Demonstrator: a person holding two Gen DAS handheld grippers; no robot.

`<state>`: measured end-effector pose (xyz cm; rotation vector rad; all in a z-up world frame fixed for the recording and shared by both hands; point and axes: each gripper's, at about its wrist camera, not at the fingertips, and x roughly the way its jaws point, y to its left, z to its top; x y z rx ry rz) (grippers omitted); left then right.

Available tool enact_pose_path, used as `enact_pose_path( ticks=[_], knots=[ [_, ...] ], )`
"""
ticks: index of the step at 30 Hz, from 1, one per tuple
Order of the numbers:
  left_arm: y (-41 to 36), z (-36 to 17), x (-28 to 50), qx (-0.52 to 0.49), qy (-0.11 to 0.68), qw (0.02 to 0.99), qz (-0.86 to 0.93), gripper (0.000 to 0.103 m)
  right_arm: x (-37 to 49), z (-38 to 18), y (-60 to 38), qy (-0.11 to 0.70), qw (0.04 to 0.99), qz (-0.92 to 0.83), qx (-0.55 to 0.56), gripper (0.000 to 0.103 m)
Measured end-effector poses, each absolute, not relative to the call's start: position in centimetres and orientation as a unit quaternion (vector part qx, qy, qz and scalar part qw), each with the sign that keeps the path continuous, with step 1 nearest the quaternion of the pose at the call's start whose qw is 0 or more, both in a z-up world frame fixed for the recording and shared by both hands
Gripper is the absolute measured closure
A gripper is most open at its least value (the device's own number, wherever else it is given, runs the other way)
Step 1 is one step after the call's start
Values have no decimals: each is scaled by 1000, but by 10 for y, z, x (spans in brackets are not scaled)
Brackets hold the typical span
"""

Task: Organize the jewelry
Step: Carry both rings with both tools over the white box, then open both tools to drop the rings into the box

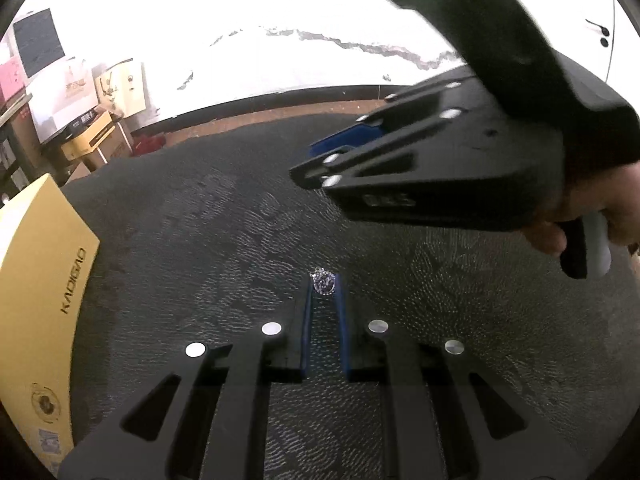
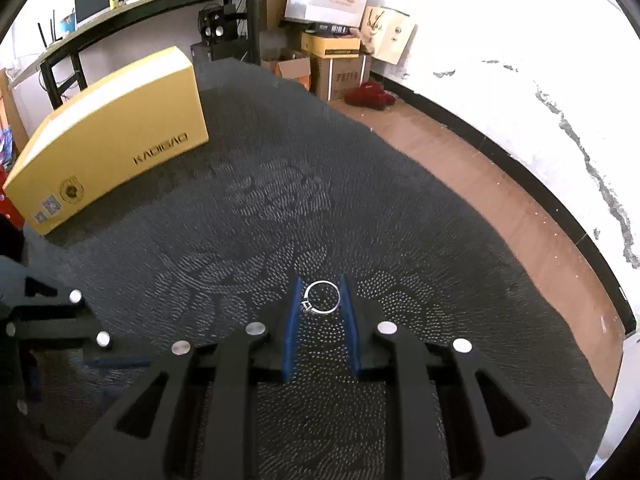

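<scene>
Right hand-held gripper pinches a silver ring; left hand-held gripper pinches a sparkly pendant.

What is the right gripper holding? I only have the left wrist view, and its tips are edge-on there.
Observer: A silver ring, pinched between the right gripper's blue pads.
Reviewer: Plain band?
Observer: No, there is a small setting on its lower left side.
Reviewer: My yellow box is cut off at the edge. Is it whole?
Observer: The yellow box lies closed on the dark cloth, left of the ring.
</scene>
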<state>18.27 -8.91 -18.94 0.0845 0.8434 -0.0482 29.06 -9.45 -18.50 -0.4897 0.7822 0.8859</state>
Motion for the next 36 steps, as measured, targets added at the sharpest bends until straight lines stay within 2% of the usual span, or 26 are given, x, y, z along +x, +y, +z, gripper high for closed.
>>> enact_pose_path(
  ticks=[12, 22, 28, 36],
  knots=[
    [-1, -87, 126, 47, 371, 927, 18, 92, 225, -88, -69, 335, 822, 405, -218, 83],
    [135, -6, 61, 21, 364, 927, 90, 92, 130, -17, 46, 313, 812, 443, -215, 83],
    [223, 1, 31, -3, 379, 915, 136, 92, 79, -1, 123, 304, 799, 478, -203, 83],
    [291, -28, 21, -27, 408, 897, 167, 92, 67, -20, 203, 336, 802, 461, -181, 83]
  ],
)
